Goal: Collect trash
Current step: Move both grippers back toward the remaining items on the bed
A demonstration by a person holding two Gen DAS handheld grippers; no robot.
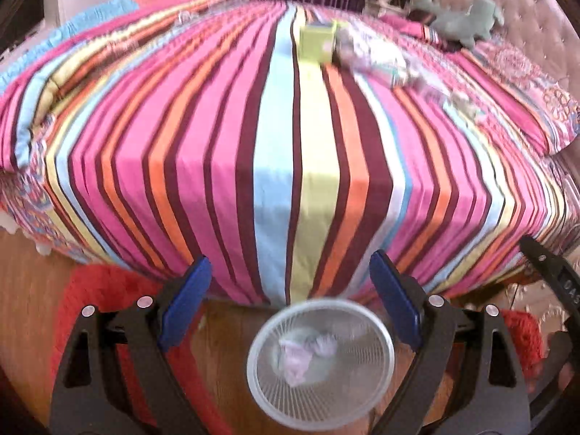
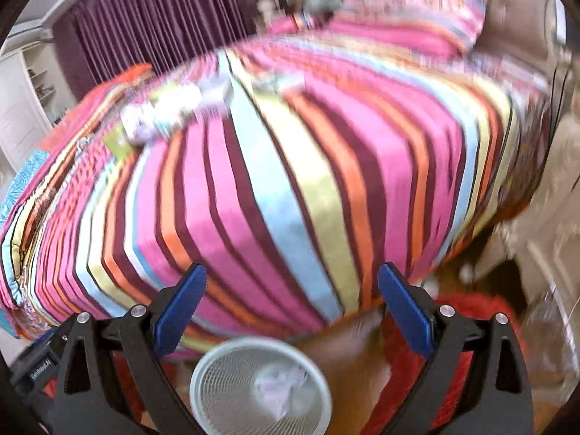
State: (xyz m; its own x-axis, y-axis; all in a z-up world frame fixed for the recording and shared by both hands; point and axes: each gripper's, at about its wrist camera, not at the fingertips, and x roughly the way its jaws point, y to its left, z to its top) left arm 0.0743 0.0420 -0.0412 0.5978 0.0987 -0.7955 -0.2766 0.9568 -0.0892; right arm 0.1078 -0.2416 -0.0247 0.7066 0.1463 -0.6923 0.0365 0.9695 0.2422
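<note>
Bed (image 1: 275, 152) fills both views, covered w/ a striped sheet: pink, maroon, orange, pale blue, yellow-green stripes running front to back and dropping over the near edge. Wood floor (image 1: 224, 355) below, red shaggy rug (image 1: 108, 290) beside the bed foot.

White mesh bin (image 1: 320, 364) stands on the floor just in front of the bed edge, between and below both tools; crumpled pale tissue (image 1: 306, 355) lies inside it.

More trash is up on the bed, far side: green box (image 1: 317, 41) upright, and just right of it a blurred pile of wrappers (image 1: 377, 61) strung toward the pillows. Right view too smeared to sort these out.

Left tool (image 1: 290, 275): blue pads wide apart, nothing between them, hanging over the bin. Right tool (image 2: 291, 282): same, spread wide, holding nothing, bin (image 2: 261, 388) below it.

Room: purple curtain (image 2: 152, 25) behind the bed, tufted headboard (image 1: 507, 3) at right, teal plush toy (image 1: 467, 21) near the patterned pillows (image 1: 525, 101), white shelf unit (image 2: 25, 101) at left in right view.
</note>
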